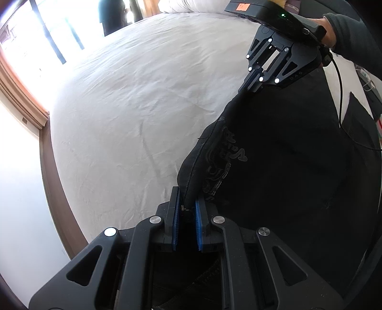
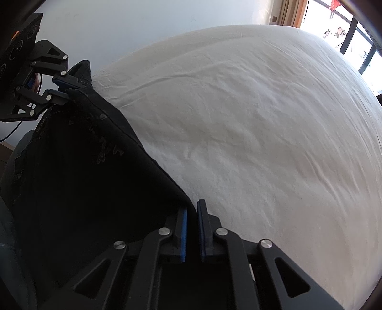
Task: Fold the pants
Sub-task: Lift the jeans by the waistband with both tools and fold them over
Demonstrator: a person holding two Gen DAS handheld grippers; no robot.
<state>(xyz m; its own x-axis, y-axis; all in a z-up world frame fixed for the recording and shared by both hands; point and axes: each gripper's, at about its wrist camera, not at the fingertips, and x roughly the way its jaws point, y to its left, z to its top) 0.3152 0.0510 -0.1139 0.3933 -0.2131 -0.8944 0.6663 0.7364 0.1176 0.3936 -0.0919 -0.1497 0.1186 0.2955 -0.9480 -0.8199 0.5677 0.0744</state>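
Observation:
Black pants (image 1: pixel 274 167) with sequin embroidery hang stretched between my two grippers above a white bed sheet (image 1: pixel 131 107). My left gripper (image 1: pixel 187 202) is shut on one end of the upper edge, with dark cloth pinched between its blue pads. In the same view my right gripper (image 1: pixel 248 84) clamps the other end of that edge. In the right wrist view the pants (image 2: pixel 78 167) fill the left side. My right gripper (image 2: pixel 192 207) is shut there on the cloth's corner, and the left gripper (image 2: pixel 63 91) grips the far end. The pants' lower part is hidden in shadow.
The bed sheet (image 2: pixel 238 119) spreads wide beyond the pants. A brown bed frame edge (image 1: pixel 55 178) runs along a pale wall. Bright windows (image 1: pixel 35 35) and a curtain (image 2: pixel 291 12) stand at the far side. A sleeve (image 1: pixel 346 28) and a cable (image 1: pixel 340 95) are near the right gripper.

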